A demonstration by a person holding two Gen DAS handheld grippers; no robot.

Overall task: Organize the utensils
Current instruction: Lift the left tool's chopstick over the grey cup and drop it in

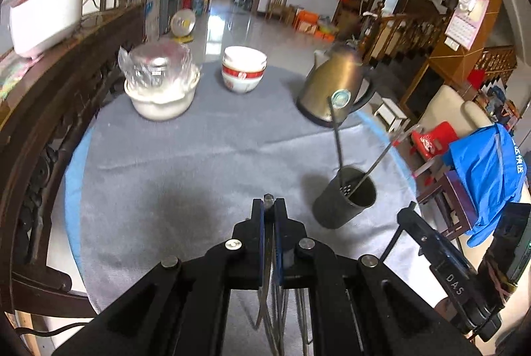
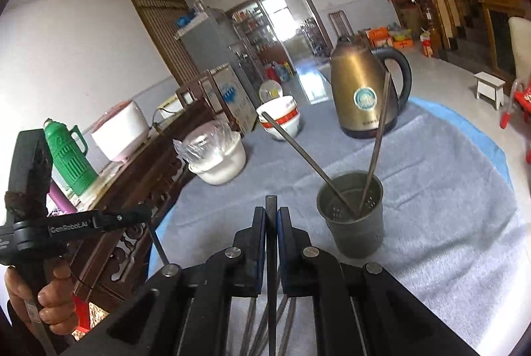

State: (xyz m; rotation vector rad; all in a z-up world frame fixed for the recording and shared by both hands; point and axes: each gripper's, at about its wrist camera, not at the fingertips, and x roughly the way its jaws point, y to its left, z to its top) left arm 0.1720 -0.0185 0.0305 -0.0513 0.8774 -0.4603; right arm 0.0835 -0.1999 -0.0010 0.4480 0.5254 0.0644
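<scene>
A dark metal utensil cup [image 1: 345, 198] stands on the grey cloth, with two thin metal utensils [image 1: 337, 136] leaning out of it. It also shows in the right wrist view [image 2: 353, 213], ahead and right of the fingers. My left gripper [image 1: 268, 201] is shut on a thin metal utensil [image 1: 268, 198] whose end pokes out between the fingertips; the cup is to its right. My right gripper [image 2: 271, 210] is shut on a dark flat utensil handle [image 2: 271, 201]. The right gripper's body [image 1: 441, 266] shows in the left view, the left gripper's body [image 2: 33, 223] in the right view.
A brass kettle [image 1: 335, 87] stands behind the cup. Stacked white and red bowls [image 1: 244, 70] and a plastic-covered white bowl [image 1: 159, 87] stand at the back. A dark wooden cabinet [image 1: 43, 110] borders the table on the left. The table edge runs at right [image 1: 398, 156].
</scene>
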